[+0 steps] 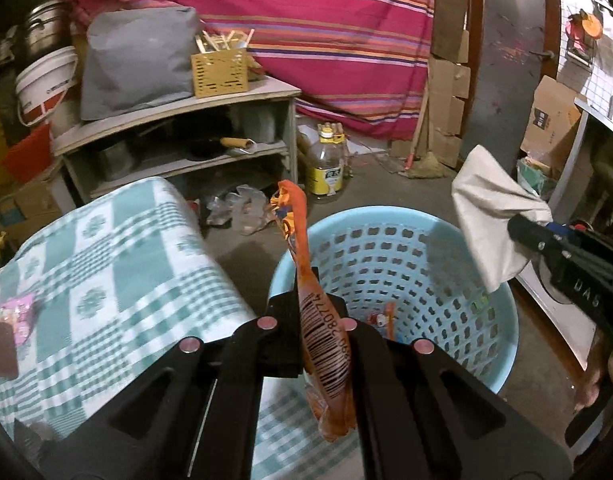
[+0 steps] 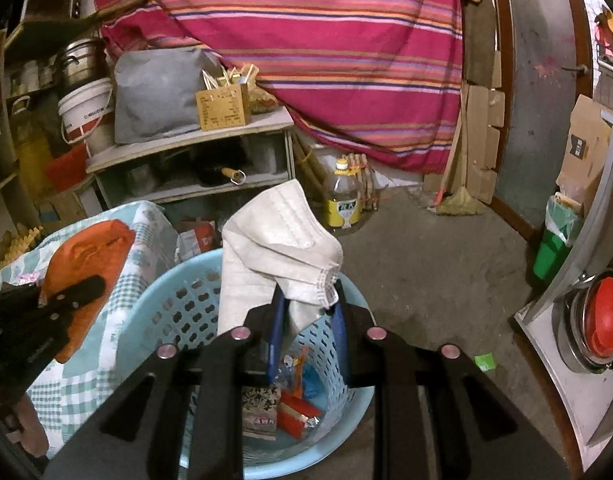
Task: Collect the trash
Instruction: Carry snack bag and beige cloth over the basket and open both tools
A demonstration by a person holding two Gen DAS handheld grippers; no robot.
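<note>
My left gripper (image 1: 324,320) is clamped tight on an orange snack wrapper (image 1: 318,320). The wrapper stands on edge between my two black fingers, its barcode panel facing me, its crumpled top reaching past my fingertips toward twelve o'clock and its lower end hanging back below them toward six. In the right wrist view the same wrapper (image 2: 86,272) shows as a flat orange sheet at nine o'clock, with my left gripper (image 2: 72,294) pinching its near edge.

My right gripper (image 2: 306,304) is closed on a white face mask (image 2: 282,240). The blue pads (image 2: 278,332) press a bunched corner of it between them, and the rest of the mask rises from my fingertips toward eleven o'clock in loose folds. In the left wrist view the mask (image 1: 494,216) hangs at three o'clock, off the tip of my right gripper (image 1: 522,230).

The light blue perforated basket (image 1: 486,340) stands on the floor just beyond and beneath both sets of fingers; the wrapper's lower part is over its near rim, at about one o'clock from my left fingertips. Inside the basket (image 2: 178,300), at six o'clock from my right fingertips, lie several small packets (image 2: 290,404). A green-checked cloth (image 1: 118,264) covers a surface at nine o'clock from my left fingers, touching the basket's side, with a pink wrapper (image 1: 16,312) lying on it.
</note>
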